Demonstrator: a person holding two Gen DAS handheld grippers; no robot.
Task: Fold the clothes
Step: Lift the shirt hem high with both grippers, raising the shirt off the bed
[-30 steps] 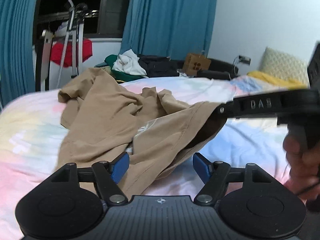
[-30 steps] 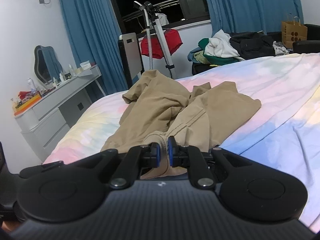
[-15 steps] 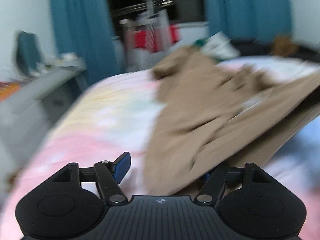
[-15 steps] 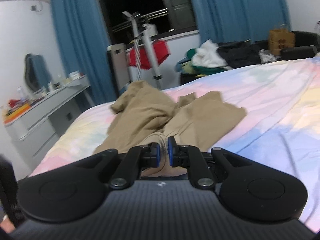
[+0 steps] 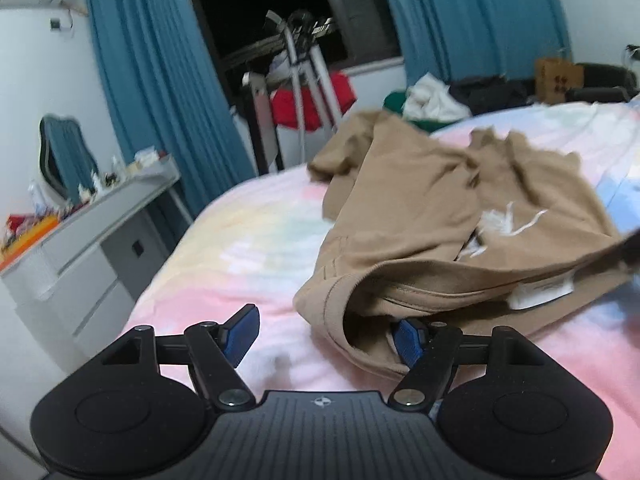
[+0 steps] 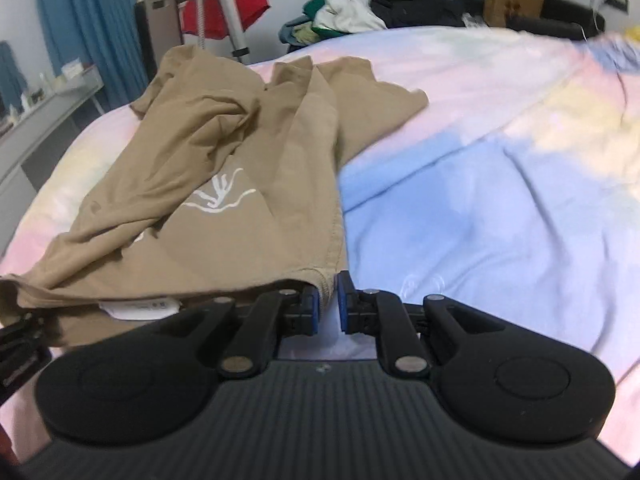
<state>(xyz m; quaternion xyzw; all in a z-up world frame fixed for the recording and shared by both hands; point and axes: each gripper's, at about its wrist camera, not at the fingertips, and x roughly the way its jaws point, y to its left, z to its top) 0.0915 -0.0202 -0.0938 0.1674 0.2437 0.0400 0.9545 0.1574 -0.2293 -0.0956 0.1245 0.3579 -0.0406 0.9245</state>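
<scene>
A tan T-shirt (image 5: 420, 220) with a white print lies crumpled on the pastel bed; it also shows in the right wrist view (image 6: 224, 168). My left gripper (image 5: 324, 338) is open at the shirt's near hem corner, its right finger (image 5: 408, 340) tucked under the hem fold and its left finger on bare sheet. My right gripper (image 6: 329, 308) is shut on the shirt's hem corner at the near right. A white care label (image 6: 140, 305) shows inside the hem.
The bed (image 6: 500, 184) has a pastel tie-dye sheet. A grey dresser (image 5: 92, 236) stands to the left. A clothes rack with a red garment (image 5: 308, 96) and a pile of clothes (image 6: 344, 12) lie beyond the bed's far edge.
My left gripper swung left and came down to the shirt's left hem corner, right finger now under the fold. My right gripper, still holding the hem, moved right and tipped downward.
</scene>
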